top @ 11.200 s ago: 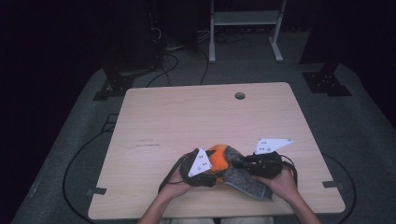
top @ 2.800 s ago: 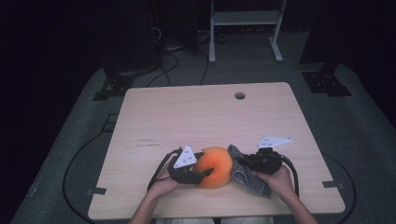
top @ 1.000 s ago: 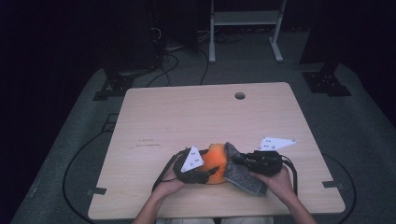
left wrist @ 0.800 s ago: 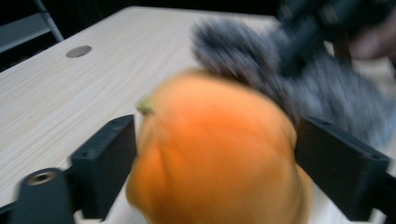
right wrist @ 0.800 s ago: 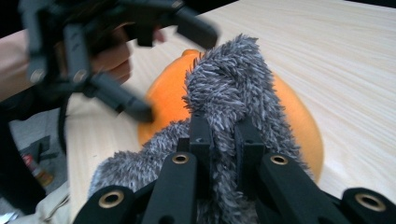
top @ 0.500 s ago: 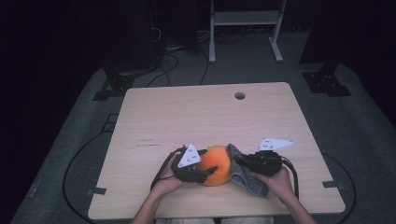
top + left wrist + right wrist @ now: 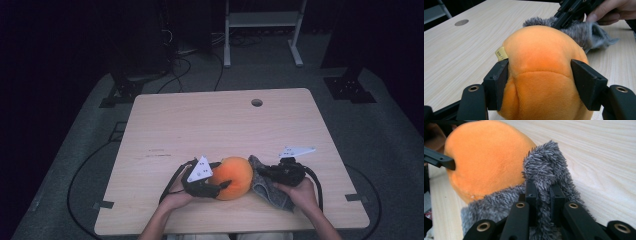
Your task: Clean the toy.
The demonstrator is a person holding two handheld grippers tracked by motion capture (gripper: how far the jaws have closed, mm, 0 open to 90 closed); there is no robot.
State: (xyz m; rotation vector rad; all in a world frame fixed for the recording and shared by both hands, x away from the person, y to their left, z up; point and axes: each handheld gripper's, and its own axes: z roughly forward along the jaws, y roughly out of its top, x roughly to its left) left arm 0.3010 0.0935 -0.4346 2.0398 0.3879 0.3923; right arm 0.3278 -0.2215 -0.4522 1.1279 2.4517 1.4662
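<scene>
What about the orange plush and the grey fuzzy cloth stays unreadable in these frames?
- Yellow tag on the orange plush: print too small, left gripper view.
- Plush underside: hidden by its own bulk.
- Grey cloth: lower part covered by the right gripper, right gripper view.
- Cloth's outline: partly under the right hand, high view.

An orange plush toy [image 7: 544, 72] is clasped between the two black jaws of the left gripper [image 7: 540, 82], whose pads are pressed into its sides. A small yellow tag [image 7: 501, 53] is seen on the toy just above one pad. Behind the toy, a grey furry cloth [image 7: 584, 32] is pinched by the right gripper [image 7: 560, 22], which is held in a hand [image 7: 614, 11]. Everything is set on a pale wooden table [image 7: 461, 47], in which a round hole [image 7: 461, 22] is cut.
</scene>
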